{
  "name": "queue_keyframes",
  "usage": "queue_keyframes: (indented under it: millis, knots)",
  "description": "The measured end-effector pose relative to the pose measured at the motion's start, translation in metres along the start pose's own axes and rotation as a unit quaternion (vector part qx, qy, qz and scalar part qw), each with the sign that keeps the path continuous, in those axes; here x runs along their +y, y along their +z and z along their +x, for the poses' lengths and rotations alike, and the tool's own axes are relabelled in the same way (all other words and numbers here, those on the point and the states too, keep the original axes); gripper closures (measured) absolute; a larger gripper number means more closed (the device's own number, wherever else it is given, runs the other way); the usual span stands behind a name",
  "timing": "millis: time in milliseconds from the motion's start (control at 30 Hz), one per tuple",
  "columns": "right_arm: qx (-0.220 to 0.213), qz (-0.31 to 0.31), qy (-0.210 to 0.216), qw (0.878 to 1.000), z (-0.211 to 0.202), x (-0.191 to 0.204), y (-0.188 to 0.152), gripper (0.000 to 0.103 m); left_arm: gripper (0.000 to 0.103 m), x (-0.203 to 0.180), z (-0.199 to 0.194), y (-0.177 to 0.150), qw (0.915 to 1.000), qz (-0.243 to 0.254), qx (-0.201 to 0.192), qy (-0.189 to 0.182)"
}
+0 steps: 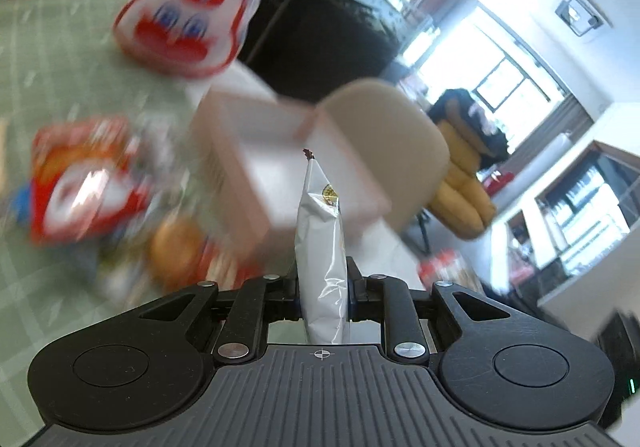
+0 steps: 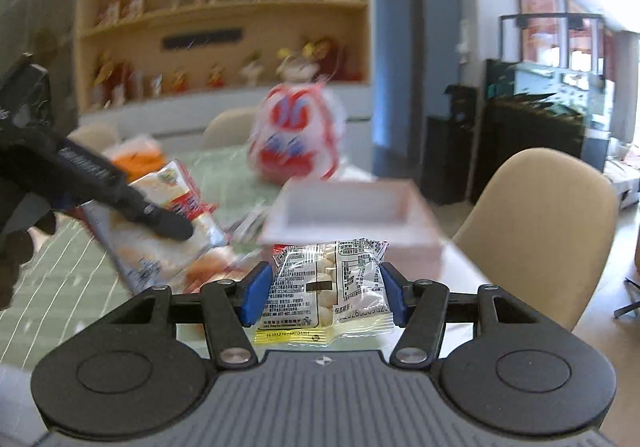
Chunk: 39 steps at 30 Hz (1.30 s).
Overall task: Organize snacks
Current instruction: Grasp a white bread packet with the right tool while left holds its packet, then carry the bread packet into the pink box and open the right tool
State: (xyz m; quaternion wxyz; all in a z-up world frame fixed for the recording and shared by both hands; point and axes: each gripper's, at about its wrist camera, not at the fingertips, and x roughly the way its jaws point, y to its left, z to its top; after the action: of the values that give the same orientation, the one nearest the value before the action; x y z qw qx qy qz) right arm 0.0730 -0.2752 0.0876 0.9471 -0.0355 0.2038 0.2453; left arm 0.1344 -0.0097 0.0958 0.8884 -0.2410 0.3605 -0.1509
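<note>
**Two snack packets pinched near a pale box**

Left tool (image 1: 323, 287) pressed together on a silver foil packet (image 1: 322, 255), glossy and creased, seen edge-on. Long axis running straight away from the camera, far tip crimped and dark, aimed at the white box (image 1: 280, 167) just beyond. Box square, open-topped, matte white inside with a pinkish rim, tilted in this view and heavily blurred. Same packet in the right wrist view, held flat and slanting, printed face up, red band toward its far end, the left tool's black finger lying across it.

Right tool (image 2: 323, 297) pinching a clear crinkly packet (image 2: 326, 295) between blue pads (image 2: 254, 297), one at each side edge. Packet flat and broadside to the camera, long axis across the tool from left to right, printed back facing the lens, yellow strip along its near edge, pale round pieces visible through the film. White box directly beyond it, resting on the tabletop (image 2: 60, 287), which wears a pale green cloth with thin white lines.

Far side of the tabletop: a rounded red-and-white bag (image 2: 298, 139) with a blue-eyed cartoon face, plump and glossy. Left of the box, a loose heap of red and orange wrappers (image 1: 92, 187), too smeared to separate; possibly a round bun-like item among them. Beige curved-back chair (image 2: 540, 231) at the right, just beside the tabletop edge.
</note>
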Motion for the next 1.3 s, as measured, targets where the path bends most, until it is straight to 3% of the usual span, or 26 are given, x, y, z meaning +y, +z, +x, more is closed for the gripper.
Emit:
queue_keyframes:
  millis: [200, 300, 400, 533, 633, 800, 933, 1133, 1233, 1300]
  knots:
    - [-0.006, 0.044, -0.018, 0.999, 0.025, -0.051, 0.000, 0.045, 0.080, -0.005, 0.101, 0.066, 0.9988, -0.040, -0.027, 0.011]
    - [0.003, 0.070, -0.023, 0.997, 0.037, -0.070, -0.009, 0.045, 0.078, 0.002, 0.142, 0.074, 0.9982, -0.047, -0.011, 0.035]
    - [0.012, 0.085, -0.034, 0.996, 0.043, -0.087, -0.018, 0.045, 0.077, 0.007, 0.158, 0.068, 0.9974, -0.049, 0.005, 0.053]
    - [0.021, 0.091, -0.052, 0.994, 0.053, -0.099, -0.019, 0.045, 0.077, 0.016, 0.132, 0.055, 0.9968, -0.027, -0.037, 0.066]
    - [0.016, 0.091, -0.041, 0.995, 0.061, -0.094, -0.008, 0.045, 0.077, 0.027, 0.099, 0.040, 0.9963, -0.032, -0.055, 0.058]
    - [0.018, 0.072, -0.007, 0.997, 0.090, -0.073, 0.031, 0.045, 0.077, 0.044, 0.048, 0.008, 0.9965, -0.001, -0.056, 0.062]
    - [0.039, 0.080, 0.000, 0.996, 0.143, -0.055, 0.079, 0.045, 0.077, 0.062, 0.013, -0.016, 0.9944, 0.015, -0.070, 0.078]
    - [0.110, 0.055, -0.063, 0.990, 0.218, -0.039, 0.108, 0.036, 0.077, 0.121, -0.027, -0.032, 0.9885, -0.067, -0.090, 0.101]
    - [0.136, 0.074, -0.053, 0.987, 0.225, -0.034, 0.102, 0.035, 0.077, 0.144, -0.038, -0.032, 0.9850, -0.104, -0.105, 0.090]
    - [0.155, 0.103, -0.023, 0.982, 0.228, -0.030, 0.095, 0.037, 0.077, 0.148, -0.039, -0.030, 0.9841, -0.109, -0.108, 0.089]
